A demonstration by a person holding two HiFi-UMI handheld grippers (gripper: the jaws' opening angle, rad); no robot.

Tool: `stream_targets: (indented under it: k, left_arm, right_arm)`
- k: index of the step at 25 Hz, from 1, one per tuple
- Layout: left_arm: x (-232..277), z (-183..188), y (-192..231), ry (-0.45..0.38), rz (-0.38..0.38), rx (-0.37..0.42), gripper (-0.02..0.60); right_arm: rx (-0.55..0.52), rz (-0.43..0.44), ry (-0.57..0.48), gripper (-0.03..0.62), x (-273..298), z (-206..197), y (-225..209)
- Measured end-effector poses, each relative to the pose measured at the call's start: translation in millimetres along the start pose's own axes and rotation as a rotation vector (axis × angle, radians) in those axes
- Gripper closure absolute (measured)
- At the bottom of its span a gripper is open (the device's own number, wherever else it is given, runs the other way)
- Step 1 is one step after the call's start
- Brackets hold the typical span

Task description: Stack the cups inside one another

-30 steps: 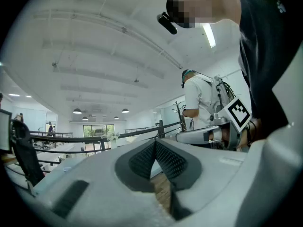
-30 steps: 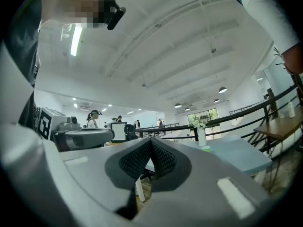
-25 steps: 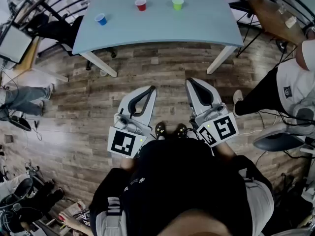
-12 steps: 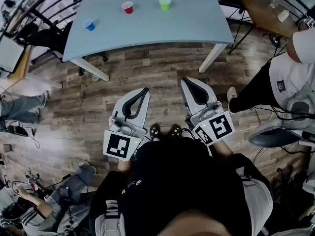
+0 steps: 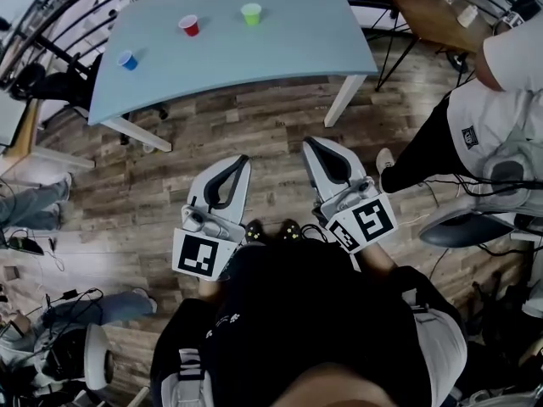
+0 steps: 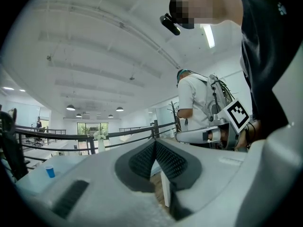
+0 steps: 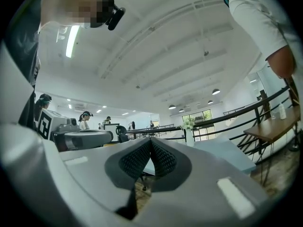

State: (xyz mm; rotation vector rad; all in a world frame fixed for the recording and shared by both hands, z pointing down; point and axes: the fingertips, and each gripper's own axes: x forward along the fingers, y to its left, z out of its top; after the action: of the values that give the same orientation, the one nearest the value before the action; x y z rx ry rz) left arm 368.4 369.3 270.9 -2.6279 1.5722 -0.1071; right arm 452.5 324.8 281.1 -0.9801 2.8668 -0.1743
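Left gripper (image 5: 243, 158) and right gripper (image 5: 308, 142): jaws pressed together, nothing between them. Blue cup (image 5: 127, 60), red cup (image 5: 189, 25) and green cup (image 5: 251, 13) stand apart on the table (image 5: 288, 53), well ahead of both grippers and more to the left gripper's side. Judged step: approach. Spread the jaws before reaching and pinch one cup's wall lightly.

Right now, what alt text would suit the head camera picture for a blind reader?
Seen from above, a person holds the left hand-held gripper and right hand-held gripper, both shut and empty, over a wooden floor, short of a pale blue table. A blue cup, a red cup and a green cup stand apart on it, unstacked.
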Motion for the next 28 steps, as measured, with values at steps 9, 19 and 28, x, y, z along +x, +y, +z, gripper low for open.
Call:
stream_targets:
  k: [9, 19, 28]
  left_arm:
    - [17, -6, -19, 0.026, -0.011, -0.004, 0.589]
    - [43, -15, -10, 0.019, -0.061, 0.000, 0.589]
    - [87, -9, 23, -0.026, -0.156, 0.037, 0.589]
  right_arm:
    - [0.022, -0.009, 0.014, 0.583, -16, -6, -23]
    - [0.021, -0.088, 0.018, 0.583, -17, -11, -52]
    - [-0.007, -0.181, 0.000, 0.583, 18, -4, -82]
